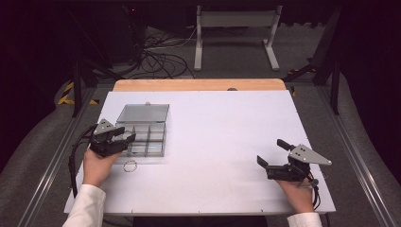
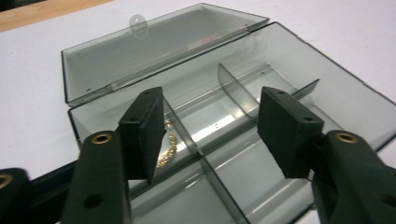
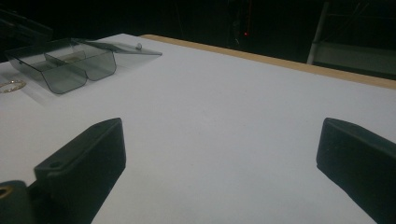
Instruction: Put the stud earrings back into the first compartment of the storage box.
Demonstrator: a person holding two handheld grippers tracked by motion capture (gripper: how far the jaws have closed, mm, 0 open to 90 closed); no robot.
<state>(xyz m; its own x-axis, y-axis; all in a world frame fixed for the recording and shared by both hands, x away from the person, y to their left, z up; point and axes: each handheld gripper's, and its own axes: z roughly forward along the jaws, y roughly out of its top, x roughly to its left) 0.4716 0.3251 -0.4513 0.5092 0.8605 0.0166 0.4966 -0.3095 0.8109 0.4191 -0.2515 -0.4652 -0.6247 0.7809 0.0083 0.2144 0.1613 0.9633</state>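
My left gripper [image 1: 124,135] hangs over the near-left corner of the smoky clear organiser box [image 1: 150,137], its jaws spread apart with nothing between them. In the left gripper view the same gripper [image 2: 210,133] looks straight down into the box [image 2: 299,60]: the two black pads stand well apart, one over the left compartment, the other over the middle ones.

The box is divided by thin walls into several compartments. A gold chain [image 2: 167,148] lies in the near-left compartment, partly hidden behind my left pad. The other compartments I can see hold nothing that I can make out. The hinged lid [image 2: 154,46] is thrown back flat on the table on the far side of the box, with a small tab on its far edge.

Just near of the box, on the white table [image 1: 222,123], lies a thin ring-shaped piece, a bangle [image 1: 130,165] by its look, apart from the box and close to my left hand [image 1: 97,165].

My right gripper [image 1: 279,158] is well apart from all this, over the near right part of the table, held in my right hand [image 1: 298,191]. Its jaws are wide open and hold nothing; in the right gripper view [image 3: 219,154] they frame bare table, with the box [image 3: 65,63] and the bangle [image 3: 11,86] far off to the left.
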